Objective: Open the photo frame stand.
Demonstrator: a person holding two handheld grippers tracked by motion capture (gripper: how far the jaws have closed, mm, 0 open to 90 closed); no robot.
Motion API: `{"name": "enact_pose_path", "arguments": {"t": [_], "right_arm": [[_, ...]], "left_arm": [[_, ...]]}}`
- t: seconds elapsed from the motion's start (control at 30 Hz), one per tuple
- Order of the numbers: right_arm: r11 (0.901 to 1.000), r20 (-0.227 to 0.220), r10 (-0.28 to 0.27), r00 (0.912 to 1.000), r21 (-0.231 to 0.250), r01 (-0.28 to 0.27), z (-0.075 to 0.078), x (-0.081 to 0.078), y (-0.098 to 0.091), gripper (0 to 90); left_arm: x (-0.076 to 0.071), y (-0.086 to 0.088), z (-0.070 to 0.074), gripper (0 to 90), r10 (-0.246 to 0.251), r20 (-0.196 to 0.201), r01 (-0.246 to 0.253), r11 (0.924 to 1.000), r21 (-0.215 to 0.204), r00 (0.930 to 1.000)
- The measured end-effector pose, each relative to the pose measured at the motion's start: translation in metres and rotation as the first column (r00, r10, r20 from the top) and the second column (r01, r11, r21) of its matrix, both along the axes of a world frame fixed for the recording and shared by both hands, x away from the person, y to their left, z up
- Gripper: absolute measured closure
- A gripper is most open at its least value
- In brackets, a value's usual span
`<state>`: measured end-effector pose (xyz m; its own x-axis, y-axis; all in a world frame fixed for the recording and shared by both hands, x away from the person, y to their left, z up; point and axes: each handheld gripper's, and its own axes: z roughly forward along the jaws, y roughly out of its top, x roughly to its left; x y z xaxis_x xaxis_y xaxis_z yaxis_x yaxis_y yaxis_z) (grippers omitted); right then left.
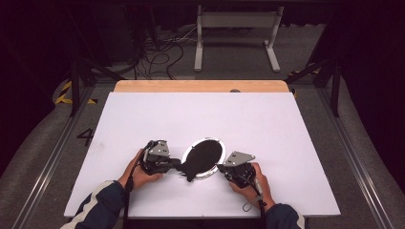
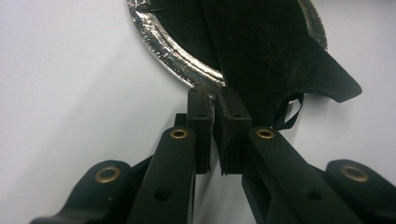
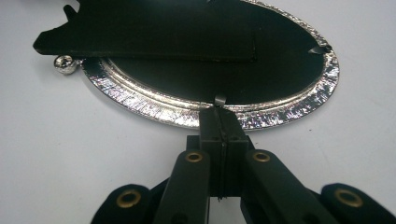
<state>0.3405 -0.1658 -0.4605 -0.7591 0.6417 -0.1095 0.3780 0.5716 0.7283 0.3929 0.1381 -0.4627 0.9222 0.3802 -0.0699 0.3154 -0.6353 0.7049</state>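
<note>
Near front of white table (image 1: 143, 114): silver oval tray (image 3: 299, 105) with black cloth (image 2: 271, 60) draped over it. Left gripper (image 2: 216, 100) pinched on cloth edge; right gripper (image 3: 223, 116) clamped tight on a black strap (image 3: 219, 99) at tray rim.

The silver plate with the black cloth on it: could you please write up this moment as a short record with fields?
surface: white table top
plate: silver oval plate, flat on the table between the two grippers
cloth: black cloth lying across the plate, one end hanging over the rim toward the left gripper
left gripper: jaws shut on the edge of the cloth
right gripper: jaws shut at the plate's rim, a thin dark strip pinched between them
small item: shiny ball beside the rim
</note>
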Motion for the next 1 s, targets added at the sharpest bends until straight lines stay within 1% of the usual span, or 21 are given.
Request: {"name": "enact_pose_path", "arguments": {"t": [0.13, 0.23, 0.27, 0.33, 0.4, 0.43, 0.5, 0.53, 0.6, 0.63, 0.67, 0.73, 0.77, 0.83, 0.9, 0.93, 1.0], "right_arm": [[1.0, 0.019, -0.002, 0.9998, -0.009, 0.003, -0.001, 0.0, 0.002, 90.0], [0.9998, 0.025, -0.001, 0.9997, -0.022, 0.002, 0.0, 0.001, 0.003, 90.0], [0.9997, 0.032, -0.001, 0.9995, -0.024, 0.001, -0.001, 0.001, 0.003, 90.0], [0.9996, 0.031, -0.003, 0.9995, -0.029, 0.004, 0.0, 0.002, 0.004, 90.0], [0.9995, 0.029, -0.006, 0.9996, -0.031, 0.007, 0.0, 0.004, 0.004, 90.0], [0.9991, 0.031, -0.012, 0.9994, -0.041, 0.014, 0.001, 0.006, 0.004, 90.0], [0.9981, 0.037, -0.03, 0.9989, -0.052, 0.032, 0.002, 0.01, 0.002, 90.0], [0.9987, 0.026, -0.04, 0.9989, -0.031, 0.041, 0.001, 0.013, -0.001, 90.0], [0.9982, -0.006, -0.058, 0.9983, 0.019, 0.058, 0.0, 0.019, -0.008, 90.0], [0.9977, -0.009, -0.063, 0.998, 0.024, 0.063, 0.0, 0.019, -0.008, 90.0], [0.9976, -0.004, -0.067, 0.9978, 0.02, 0.067, 0.0, 0.02, -0.009, 90.0], [0.9972, 0.001, -0.074, 0.9973, 0.012, 0.074, 0.0, 0.02, -0.008, 90.0], [0.9968, 0.002, -0.079, 0.9968, 0.013, 0.079, 0.0, 0.019, -0.008, 90.0], [0.9965, 0.0, -0.081, 0.9967, 0.018, 0.081, 0.0, 0.017, -0.008, 90.0], [0.9967, -0.002, -0.079, 0.9969, 0.018, 0.079, 0.0, 0.017, -0.008, 90.0], [0.997, -0.011, -0.074, 0.9972, 0.022, 0.074, 0.0, 0.015, -0.007, 90.0], [0.9982, -0.014, -0.058, 0.9982, 0.016, 0.058, 0.001, 0.011, -0.005, 90.0]], "left_arm": [[-0.003, -0.001, 0.001, 88.5, -0.002, 0.011, 0.002, 0.9999, 0.011, 0.9999], [-0.005, -0.001, 0.0, 89.7, -0.006, -0.001, 0.006, 1.0, 0.001, 1.0], [-0.005, -0.001, 0.0, 89.7, -0.006, 0.001, 0.006, 1.0, 0.003, 1.0], [-0.007, -0.004, 0.001, 89.7, -0.01, 0.011, 0.01, 0.9999, 0.012, 0.9999], [-0.01, -0.007, 0.001, 89.4, 0.0, 0.025, 0.0, 0.9998, 0.018, 0.9997], [-0.011, -0.008, 0.001, 89.5, 0.007, 0.022, -0.007, 0.9998, 0.02, 0.9997], [-0.013, -0.01, 0.002, 89.5, 0.009, 0.033, -0.01, 0.9996, 0.027, 0.9994], [-0.013, -0.01, 0.002, 89.5, 0.012, 0.035, -0.013, 0.9996, 0.027, 0.9993], [-0.015, -0.012, 0.002, 89.4, 0.018, 0.026, -0.019, 0.9996, 0.021, 0.9995], [-0.016, -0.013, 0.002, 89.4, 0.012, 0.028, -0.012, 0.9997, 0.023, 0.9995], [-0.016, -0.014, 0.002, 89.4, 0.011, 0.035, -0.012, 0.9996, 0.026, 0.9993], [-0.017, -0.014, 0.001, 89.4, 0.009, 0.033, -0.009, 0.9997, 0.023, 0.9994], [-0.017, -0.013, 0.001, 89.3, 0.007, 0.027, -0.008, 0.9996, 0.026, 0.9996], [-0.016, -0.012, 0.001, 88.9, -0.002, 0.028, 0.001, 0.9998, 0.021, 0.9996], [-0.016, -0.012, 0.001, 88.6, -0.001, 0.027, 0.0, 0.9998, 0.019, 0.9996], [-0.016, -0.012, 0.0, 88.2, -0.003, 0.026, 0.002, 0.9998, 0.017, 0.9996], [-0.017, -0.013, 0.0, 88.4, -0.007, 0.028, 0.007, 0.9999, 0.015, 0.9996]]}}
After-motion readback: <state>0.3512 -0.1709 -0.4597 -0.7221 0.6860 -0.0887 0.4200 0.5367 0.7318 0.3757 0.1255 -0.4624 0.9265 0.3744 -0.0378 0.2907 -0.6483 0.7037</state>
